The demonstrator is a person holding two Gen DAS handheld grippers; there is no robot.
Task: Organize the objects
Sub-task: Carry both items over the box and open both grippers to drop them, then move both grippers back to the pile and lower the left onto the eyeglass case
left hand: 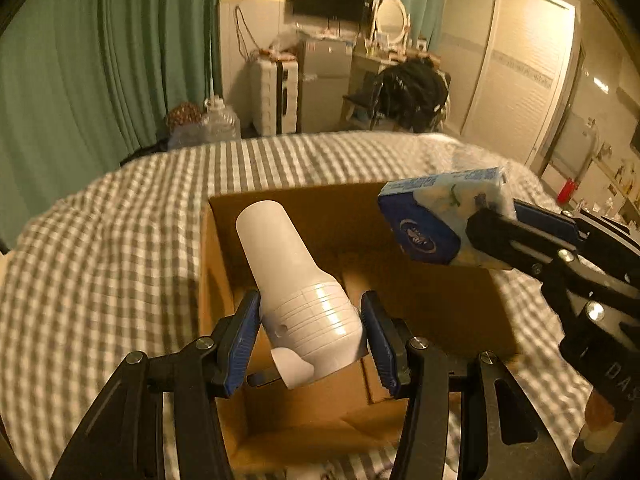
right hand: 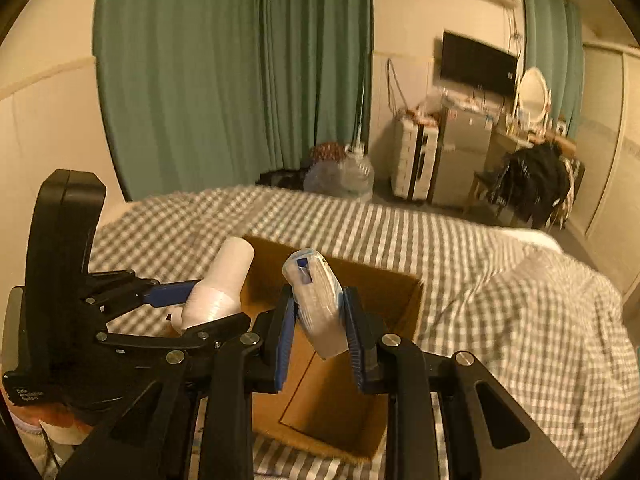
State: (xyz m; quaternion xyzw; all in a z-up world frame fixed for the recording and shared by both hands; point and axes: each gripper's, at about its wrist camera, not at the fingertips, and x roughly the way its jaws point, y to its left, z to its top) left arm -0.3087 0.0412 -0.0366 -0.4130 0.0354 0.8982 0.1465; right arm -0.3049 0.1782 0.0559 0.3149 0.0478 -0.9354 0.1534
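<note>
My left gripper (left hand: 310, 320) is shut on a white plastic bottle (left hand: 292, 276) and holds it tilted above an open cardboard box (left hand: 304, 208) on the bed. My right gripper (right hand: 318, 320) is shut on a blue and white tissue pack (right hand: 316, 300), also above the box (right hand: 384, 292). In the left wrist view the tissue pack (left hand: 440, 216) hangs over the box's right side in the right gripper (left hand: 486, 240). In the right wrist view the bottle (right hand: 220, 288) sits left of the pack in the left gripper (right hand: 200, 306). The box floor looks bare where it shows.
The box lies on a grey and white checked bedspread (left hand: 100, 260). Beyond the bed are green curtains (left hand: 80, 60), a water jug (left hand: 220, 120), a small fridge (left hand: 320, 80), a chair with dark clothes (left hand: 412, 92) and a wardrobe (left hand: 516, 72).
</note>
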